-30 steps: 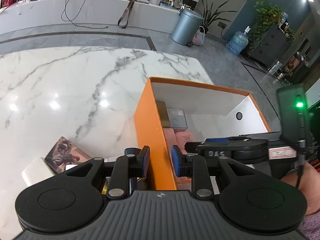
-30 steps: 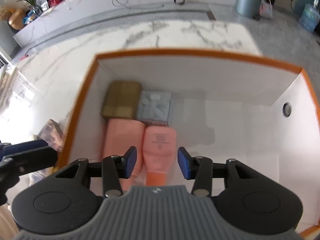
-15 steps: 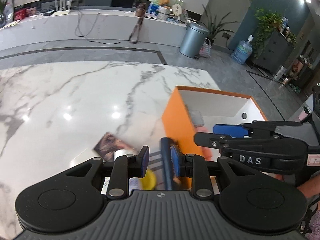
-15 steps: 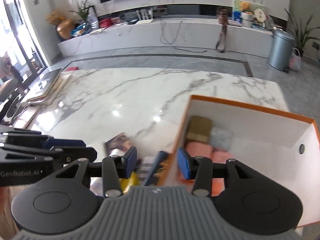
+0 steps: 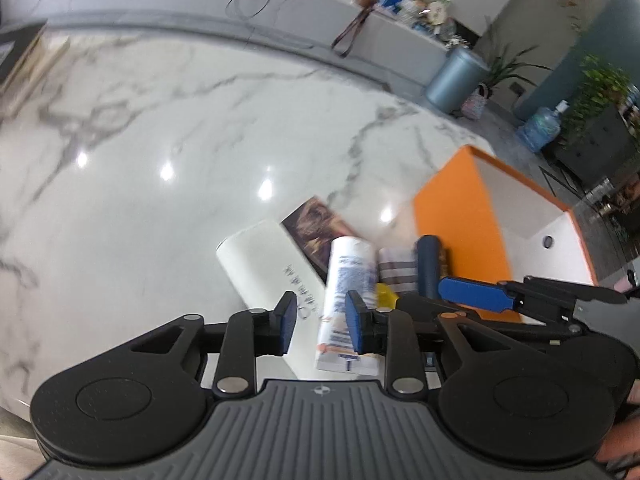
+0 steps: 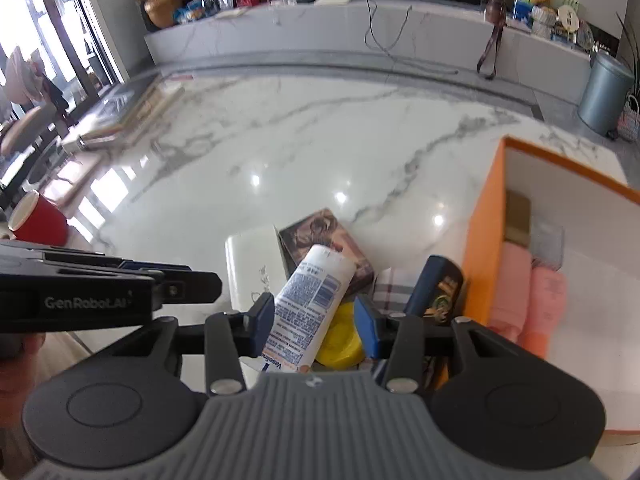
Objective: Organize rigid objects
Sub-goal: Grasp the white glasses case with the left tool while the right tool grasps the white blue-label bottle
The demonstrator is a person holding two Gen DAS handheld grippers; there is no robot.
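Observation:
A pile of items lies on the marble table beside an orange box (image 6: 480,240): a white tube (image 6: 310,300), a yellow lid (image 6: 342,340), a dark blue bottle (image 6: 434,288), a brown picture box (image 6: 320,236), a white flat box (image 6: 250,264) and a striped item (image 6: 394,284). My right gripper (image 6: 316,320) is open, low over the white tube and yellow lid. My left gripper (image 5: 320,320) is open above the white tube (image 5: 348,292) and white box (image 5: 264,264). The orange box (image 5: 452,220) holds two pink bottles (image 6: 532,300), a tan box and a grey box.
A red cup (image 6: 38,220) stands at the table's left edge. The marble table (image 6: 280,152) stretches beyond the pile. A grey bin (image 6: 604,92) and a counter stand on the floor behind.
Both grippers have moved left, from over the orange box to over the pile on the table. The left jaws have opened wider.

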